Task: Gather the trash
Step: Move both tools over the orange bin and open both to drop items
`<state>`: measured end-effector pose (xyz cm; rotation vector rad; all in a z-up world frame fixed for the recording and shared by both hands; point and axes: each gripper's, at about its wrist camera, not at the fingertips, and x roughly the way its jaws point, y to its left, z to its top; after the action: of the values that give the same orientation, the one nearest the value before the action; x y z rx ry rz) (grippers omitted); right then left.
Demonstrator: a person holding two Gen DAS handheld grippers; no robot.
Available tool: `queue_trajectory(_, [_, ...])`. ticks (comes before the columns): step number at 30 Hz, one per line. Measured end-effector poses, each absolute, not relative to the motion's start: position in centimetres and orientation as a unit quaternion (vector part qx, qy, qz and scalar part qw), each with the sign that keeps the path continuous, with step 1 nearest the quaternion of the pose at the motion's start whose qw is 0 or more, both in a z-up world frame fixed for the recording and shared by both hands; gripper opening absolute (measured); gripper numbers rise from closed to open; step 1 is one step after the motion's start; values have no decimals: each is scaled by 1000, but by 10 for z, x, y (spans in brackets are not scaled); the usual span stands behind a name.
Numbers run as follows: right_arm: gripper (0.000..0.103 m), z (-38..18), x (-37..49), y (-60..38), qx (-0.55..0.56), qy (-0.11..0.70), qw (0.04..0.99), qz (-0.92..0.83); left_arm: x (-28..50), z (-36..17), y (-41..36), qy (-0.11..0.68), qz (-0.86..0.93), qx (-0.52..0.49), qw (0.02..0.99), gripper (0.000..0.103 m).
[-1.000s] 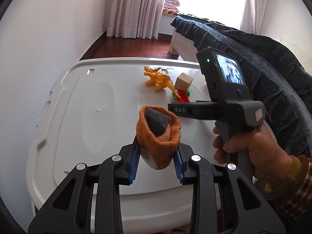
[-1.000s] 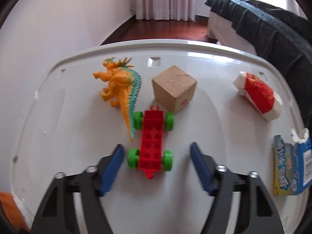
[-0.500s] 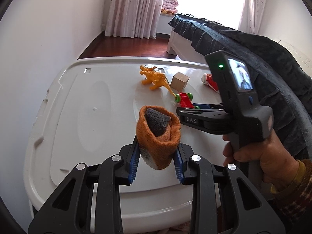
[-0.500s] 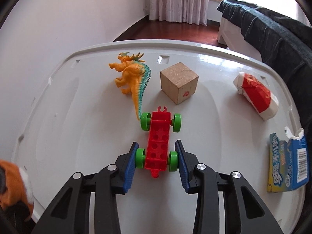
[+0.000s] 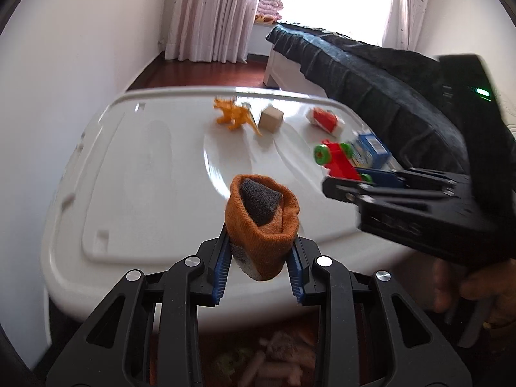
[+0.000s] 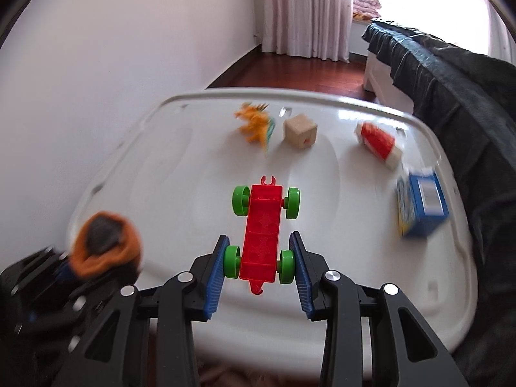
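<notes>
A knitted orange sock (image 5: 262, 222) forms a soft pouch with a dark grey foam wedge (image 5: 259, 202) tucked inside; the left gripper (image 5: 260, 259) clamps it between ribbed blue pads. The right gripper (image 6: 259, 261) is clenched on the rear green wheels of a glossy red toy car (image 6: 262, 230), held above a smooth white plastic lid (image 6: 167, 174). On the lid, at twelve o'clock, lie a spiky orange dinosaur (image 6: 253, 125) and a wooden cube (image 6: 300, 130); at two o'clock, a red-and-white wrapper (image 6: 379, 140) and a torn blue carton (image 6: 422, 206).
</notes>
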<state>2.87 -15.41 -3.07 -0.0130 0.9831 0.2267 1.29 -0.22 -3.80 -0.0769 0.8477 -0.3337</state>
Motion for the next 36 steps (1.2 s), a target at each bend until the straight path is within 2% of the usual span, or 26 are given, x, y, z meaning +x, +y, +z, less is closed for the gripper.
queue_trajectory(10, [38,-77,-94,-156,16,544,832,110,-75,-75,13,467,-145,-27,872,31])
queue_trajectory(12, [39,-94,-107,-159,14,565,819,99,-85,-85,13,478,-133,-9,868,35])
queue_trajectory(13, [39,-102,-111,-161,17,576,812,94,-88,-87,12,479,-128,-6,868,41])
queue_trajectory(14, [47,-109,-117,-164,22,587,804,88,-91,-89,13,480,-122,-5,869,54])
queue_trajectory(15, [66,-114,-122,-167,28,594,800,81,-94,-91,13,480,-116,-6,869,61])
queue_trajectory(16, [72,-117,-125,-171,36,597,799,72,-97,-92,15,480,-103,-10,871,73])
queue_trajectory(17, [77,-118,-127,-176,45,594,801,63,-97,-91,15,479,-95,-12,873,78])
queue_trajectory(19, [80,-114,-126,-186,59,582,810,47,-94,-90,15,478,-85,-13,874,83])
queue_trajectory(24, [88,-94,-127,-196,47,526,849,14,-96,-94,16,473,-83,-6,877,83])
queue_trajectory(36, [89,-88,-121,-199,38,519,854,16,-91,-94,19,479,-82,-8,874,83])
